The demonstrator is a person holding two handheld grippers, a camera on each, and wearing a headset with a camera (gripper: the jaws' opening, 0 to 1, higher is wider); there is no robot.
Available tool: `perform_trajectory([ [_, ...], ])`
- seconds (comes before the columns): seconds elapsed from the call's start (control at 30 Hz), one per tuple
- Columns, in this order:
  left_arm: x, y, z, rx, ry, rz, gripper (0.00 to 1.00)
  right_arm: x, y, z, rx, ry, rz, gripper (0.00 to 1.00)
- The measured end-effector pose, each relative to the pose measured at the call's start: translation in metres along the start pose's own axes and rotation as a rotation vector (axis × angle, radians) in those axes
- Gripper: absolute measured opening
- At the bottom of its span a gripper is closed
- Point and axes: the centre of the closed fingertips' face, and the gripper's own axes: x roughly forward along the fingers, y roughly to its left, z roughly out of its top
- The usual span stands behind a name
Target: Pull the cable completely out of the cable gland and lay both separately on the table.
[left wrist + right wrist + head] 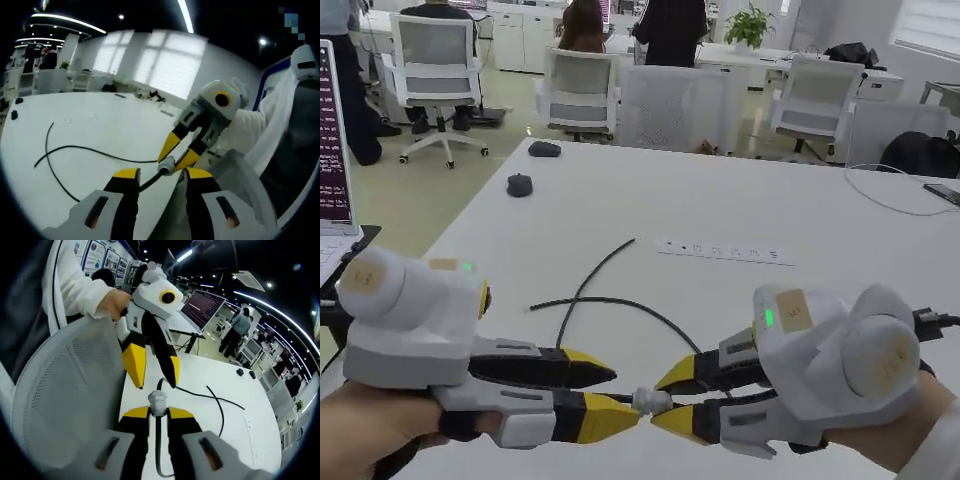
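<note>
White table (800,210) in an open-plan office: at the lower edge of the head view, two hand-held tools meet tip to tip just above it. The right tool (663,400), lower right, is clamped on the small pale gland (648,400), which sits held at its jaw tips, raised off the table. The left tool (623,392), lower left, faces it with its jaws parted. The left gripper view shows the thin black cable (610,303) running between those jaws to the gland, with clear space on either side of it, so nothing is gripped there yet.

From the gland the cable trails toward the centre of the frame and lies in loose, crossing curves on the table. It is not yet out of the gland.

The cable looks light, limp and smooth-jacketed, likely to slide through a loose pinch and to bend rather than pull if taken far back. The best hold appears to be close to the gland, so the pull runs straight along its bore. The gland seems hard, light and rounded, liable to twist or pop from the jaws if its seal drags.

Beyond the cable, a flat white strip (720,250) lies mid-frame. Two computer mice (520,185) rest at upper left. Farther off stand office chairs (432,60), with people at other desks.
</note>
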Motion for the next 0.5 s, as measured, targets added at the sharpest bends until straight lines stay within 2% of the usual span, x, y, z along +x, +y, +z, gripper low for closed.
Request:
perform_trajectory([
  [0.13, 0.004, -0.009, 0.004, 0.014, -0.014, -0.047, 0.33, -0.007, 0.003, 0.008, 0.0, -0.014, -0.006, 0.11],
  [0.27, 0.006, -0.013, 0.005, 0.027, -0.009, -0.069, 0.31, -0.012, 0.005, 0.017, -0.027, -0.036, -0.012, 0.11],
  [0.33, 0.005, -0.018, 0.007, 0.039, -0.017, -0.097, 0.26, -0.014, 0.006, 0.021, -0.052, -0.04, -0.016, 0.11],
  [0.37, 0.004, -0.022, 0.01, 0.053, -0.034, -0.114, 0.24, -0.015, 0.005, 0.022, -0.06, -0.041, -0.02, 0.11],
  [0.5, 0.001, -0.028, 0.014, 0.071, -0.05, -0.134, 0.17, -0.018, 0.003, 0.027, -0.07, -0.049, -0.033, 0.11],
])
